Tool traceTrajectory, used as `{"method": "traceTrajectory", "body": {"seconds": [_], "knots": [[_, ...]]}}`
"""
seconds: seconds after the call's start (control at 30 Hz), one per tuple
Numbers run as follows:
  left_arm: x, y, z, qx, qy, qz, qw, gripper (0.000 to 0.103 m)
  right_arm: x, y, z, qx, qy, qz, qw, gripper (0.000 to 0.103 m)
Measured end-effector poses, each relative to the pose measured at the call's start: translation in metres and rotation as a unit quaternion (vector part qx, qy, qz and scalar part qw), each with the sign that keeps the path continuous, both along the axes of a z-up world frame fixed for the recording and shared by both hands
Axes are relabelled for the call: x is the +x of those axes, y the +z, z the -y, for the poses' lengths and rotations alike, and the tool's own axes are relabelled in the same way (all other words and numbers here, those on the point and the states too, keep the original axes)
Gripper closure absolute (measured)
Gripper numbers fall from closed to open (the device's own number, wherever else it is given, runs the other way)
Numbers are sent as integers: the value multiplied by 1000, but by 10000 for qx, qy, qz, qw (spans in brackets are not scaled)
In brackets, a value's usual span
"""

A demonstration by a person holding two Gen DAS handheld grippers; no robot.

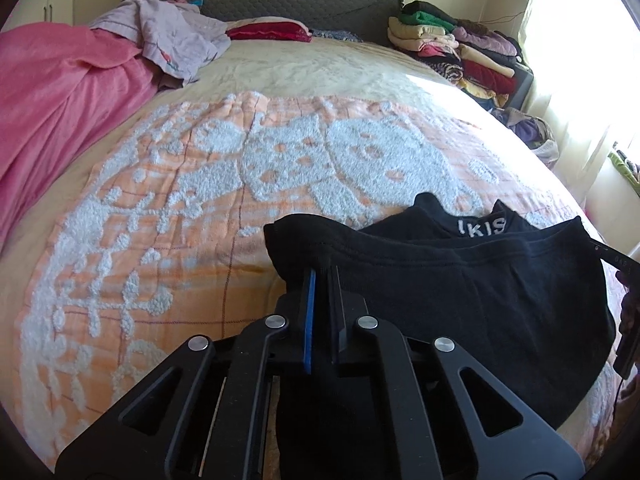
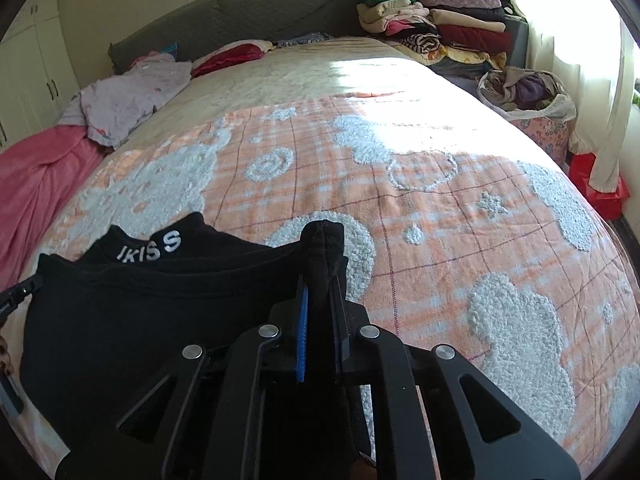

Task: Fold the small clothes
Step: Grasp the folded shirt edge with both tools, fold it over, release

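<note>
Both jaws pinch black underwear (image 1: 460, 292), waistband lettered white, stretched over blanket (image 1: 160, 220).

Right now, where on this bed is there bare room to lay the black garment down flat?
Freest is the orange patterned blanket just beyond the black garment, and the pale cover behind it up to the red pillow. Crowded: the pink sheet and lilac clothes along one side, the folded stack by the window.
</note>
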State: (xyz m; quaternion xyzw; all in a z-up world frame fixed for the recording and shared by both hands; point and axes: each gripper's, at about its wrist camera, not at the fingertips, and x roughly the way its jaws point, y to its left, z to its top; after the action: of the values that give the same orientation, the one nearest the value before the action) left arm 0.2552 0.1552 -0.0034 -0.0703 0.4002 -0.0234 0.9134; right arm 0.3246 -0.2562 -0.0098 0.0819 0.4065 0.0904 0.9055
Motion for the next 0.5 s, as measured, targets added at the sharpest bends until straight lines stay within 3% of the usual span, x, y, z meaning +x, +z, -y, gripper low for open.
{"method": "traceTrajectory", "body": {"seconds": [0.17, 0.3, 0.5], "knots": [[-1, 14, -3, -108, 61, 297, 9995, 103, 7, 2, 21, 407, -250, -10, 9989, 95], [7, -6, -2, -14, 100, 87, 9999, 102, 14, -24, 16, 184, -309, -329, 9988, 95], [10, -22, 3, 292, 123, -117, 9994, 101, 10, -29, 5, -257, -362, -267, 9987, 93]]}}
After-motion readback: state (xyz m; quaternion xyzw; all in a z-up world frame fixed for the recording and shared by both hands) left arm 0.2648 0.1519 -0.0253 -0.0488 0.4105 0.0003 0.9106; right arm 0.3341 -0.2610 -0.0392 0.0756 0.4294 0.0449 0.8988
